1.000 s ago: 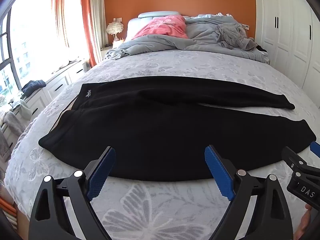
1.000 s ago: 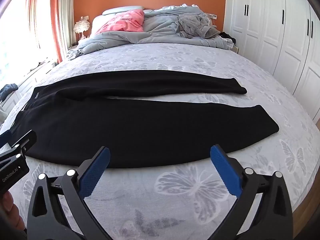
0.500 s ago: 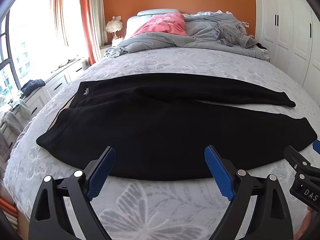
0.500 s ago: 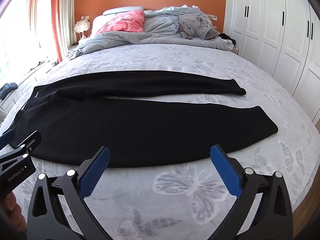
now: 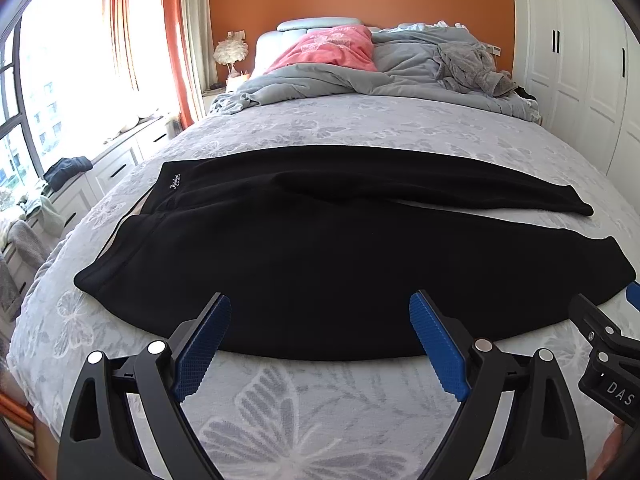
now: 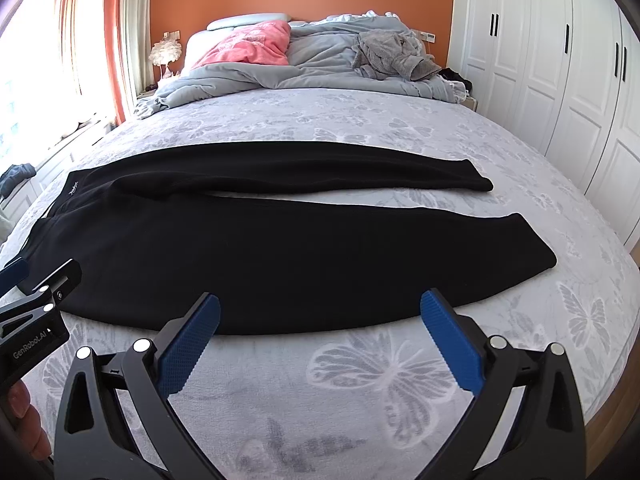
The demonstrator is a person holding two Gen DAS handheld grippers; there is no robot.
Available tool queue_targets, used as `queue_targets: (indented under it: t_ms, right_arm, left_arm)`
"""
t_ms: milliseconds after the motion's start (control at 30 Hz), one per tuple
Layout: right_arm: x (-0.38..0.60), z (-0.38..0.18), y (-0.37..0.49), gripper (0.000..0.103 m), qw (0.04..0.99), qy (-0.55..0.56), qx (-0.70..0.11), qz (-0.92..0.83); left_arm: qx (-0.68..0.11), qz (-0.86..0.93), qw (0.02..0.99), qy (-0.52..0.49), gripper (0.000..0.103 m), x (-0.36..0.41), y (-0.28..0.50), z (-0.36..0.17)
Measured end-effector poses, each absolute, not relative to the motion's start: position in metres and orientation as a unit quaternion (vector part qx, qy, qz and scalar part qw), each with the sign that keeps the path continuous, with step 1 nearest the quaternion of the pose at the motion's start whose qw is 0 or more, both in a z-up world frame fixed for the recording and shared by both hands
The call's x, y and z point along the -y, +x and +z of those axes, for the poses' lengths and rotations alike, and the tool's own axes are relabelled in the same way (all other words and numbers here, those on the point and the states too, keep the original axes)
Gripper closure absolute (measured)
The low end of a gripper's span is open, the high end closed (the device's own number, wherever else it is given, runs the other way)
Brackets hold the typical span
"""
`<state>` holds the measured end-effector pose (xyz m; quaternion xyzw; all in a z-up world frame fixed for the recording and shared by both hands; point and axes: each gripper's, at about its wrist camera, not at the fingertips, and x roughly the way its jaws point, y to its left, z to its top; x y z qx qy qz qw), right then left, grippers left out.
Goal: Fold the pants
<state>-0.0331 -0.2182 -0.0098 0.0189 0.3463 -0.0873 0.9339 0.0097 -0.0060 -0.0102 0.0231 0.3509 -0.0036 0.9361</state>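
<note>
Little has moved in the last second: your view has only dipped and drifted slightly, and the black pants (image 5: 320, 248) lie as they did, spread flat across the near half of the bed (image 5: 360, 128), waistband to your left, both legs running right with a strip of bedspread between them. No fold has been started, so the first grab is likely still ahead. Your left gripper (image 5: 320, 340) hangs just short of the near edge of the cloth, jaws spread wide and empty; your right gripper (image 6: 320, 338) does the same further along the leg. Small white script sits by the waistband (image 5: 176, 181), too fine to read. One gripper body reads "GenRobot.AI" in the right view, the other "DAS" in the left.
</note>
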Motion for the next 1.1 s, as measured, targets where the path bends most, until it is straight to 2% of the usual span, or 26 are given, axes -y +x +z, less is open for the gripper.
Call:
queue_targets:
  t_ms: [1100]
  right_arm:
    - [0.2206, -0.01, -0.0341, 0.005, 0.935, 0.021, -0.343, -0.09]
  left_arm:
    - [-0.351, 0.002, 0.936, 0.028, 0.015, 0.0047, 0.0119, -0.0152]
